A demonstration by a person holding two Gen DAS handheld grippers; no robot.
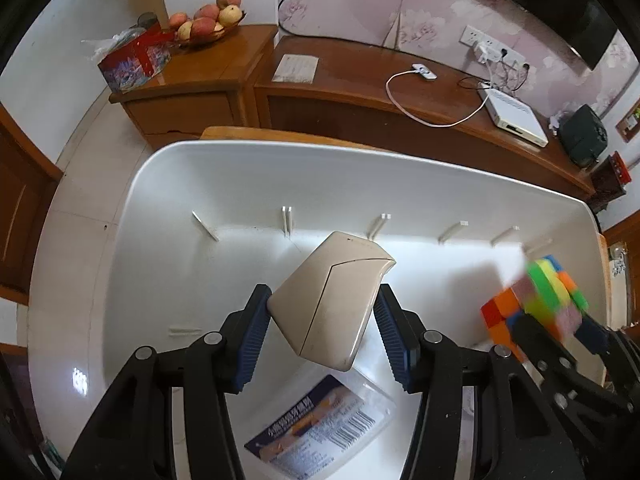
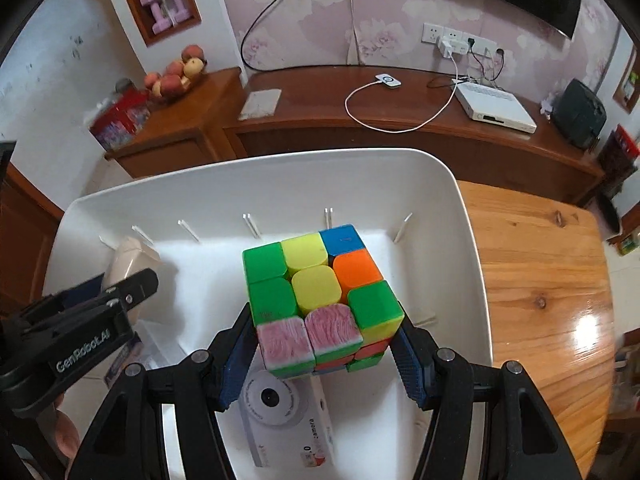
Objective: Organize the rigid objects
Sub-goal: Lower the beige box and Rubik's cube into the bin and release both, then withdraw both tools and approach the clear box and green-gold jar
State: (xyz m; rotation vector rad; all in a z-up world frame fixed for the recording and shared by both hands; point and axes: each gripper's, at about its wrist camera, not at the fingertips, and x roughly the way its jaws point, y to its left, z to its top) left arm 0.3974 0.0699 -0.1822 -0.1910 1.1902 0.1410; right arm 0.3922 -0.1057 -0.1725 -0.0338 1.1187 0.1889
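Left gripper (image 1: 322, 320) clamps a glossy beige angular case (image 1: 332, 300); right gripper (image 2: 326, 348) clamps a multicoloured puzzle cube (image 2: 316, 292) with two worn pink tiles; both above the white bin (image 2: 460, 240).

Both wrist views look steeply down, close, sharing the white bin (image 1: 256, 168).
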